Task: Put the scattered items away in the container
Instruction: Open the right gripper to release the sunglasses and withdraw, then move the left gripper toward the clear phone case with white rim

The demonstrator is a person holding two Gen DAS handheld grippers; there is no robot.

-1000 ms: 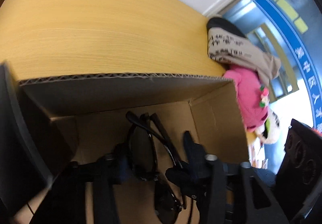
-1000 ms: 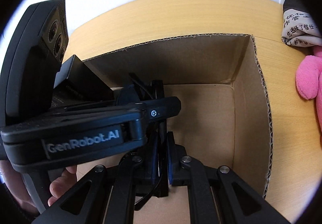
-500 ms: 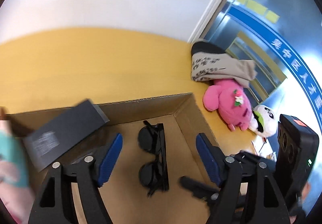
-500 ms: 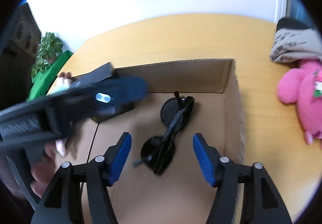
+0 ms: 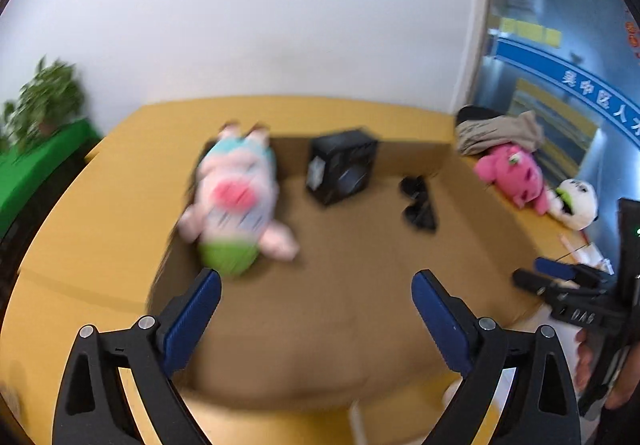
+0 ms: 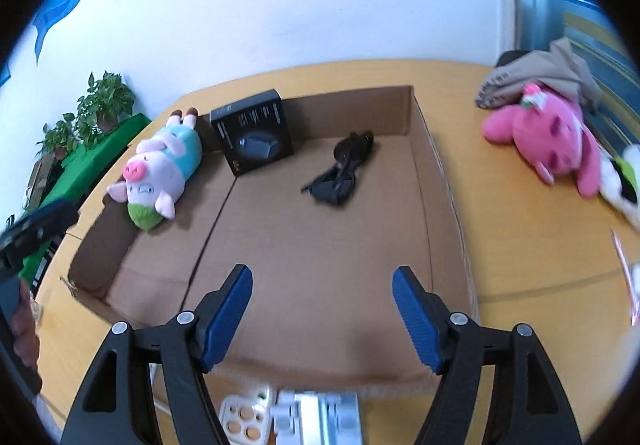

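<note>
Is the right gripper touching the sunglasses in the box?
Apart. The right wrist view shows the right gripper open and empty, with bare cardboard box floor between its fingertips and the sunglasses.

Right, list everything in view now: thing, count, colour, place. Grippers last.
box: 1, brown cardboard, open, on the table
pig plush: 1, pink with teal top and green bottom, lying in the box by its left wall
black carton: 1, black, leaning at the box's far wall
sunglasses: 1, black, folded, on the box floor
table: 1, yellow wood
pink plush: 1, pink, on the table right of the box
white plush: 1, white with green, beside the pink plush
cloth: 1, beige with print, behind the pink plush
plants: green, far left
left gripper: open, blue pads, empty
right gripper: open, blue pads, empty
</note>
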